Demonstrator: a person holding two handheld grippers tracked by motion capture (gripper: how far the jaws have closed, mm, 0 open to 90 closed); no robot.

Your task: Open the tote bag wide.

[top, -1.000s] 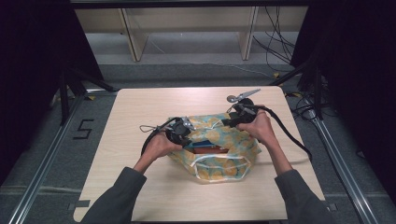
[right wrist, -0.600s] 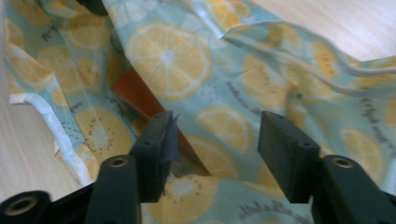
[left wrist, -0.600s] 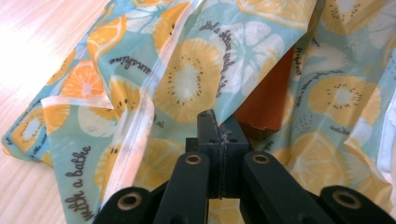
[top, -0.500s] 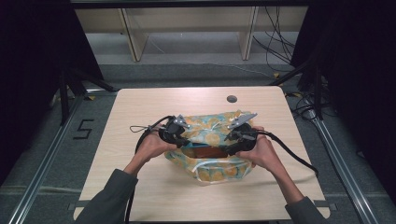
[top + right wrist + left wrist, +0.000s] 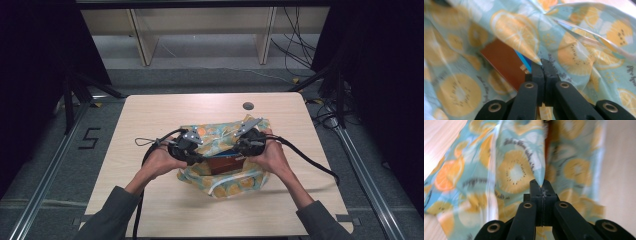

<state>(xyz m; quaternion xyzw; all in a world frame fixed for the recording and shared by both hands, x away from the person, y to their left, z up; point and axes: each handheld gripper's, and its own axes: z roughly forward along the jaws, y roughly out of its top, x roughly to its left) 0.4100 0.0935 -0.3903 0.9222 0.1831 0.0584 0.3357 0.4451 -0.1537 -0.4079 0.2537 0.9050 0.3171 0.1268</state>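
Item: fruit-print bag, thin film printed with orange and kiwi slices, lying at the centre of the worktop.
Contents: a red-brown box with a blue edge, seen in the bag's opening between the two grippers; in the right gripper view it lies just at 10 o'clock of the jaw tips.
Left gripper: at the bag's 9 o'clock side; jaws pinched together on a peaked fold of film.
Right gripper: at the bag's 3 o'clock side; jaws closed tight on a fold of film at the box's corner.
Handling, bag: judged light, soft and limp, probably slick; it creases freely and offers no rigid edge.
Handling, box: judged stiff and the heavier part; it may slide inside the film if the bag is tilted.
Where to hold: the opening's rim, one fold at each side, as now; a thin pinch may slip or stretch.
Uncertain: whether the bag has handles or a seal; white edging shows at 6 o'clock.
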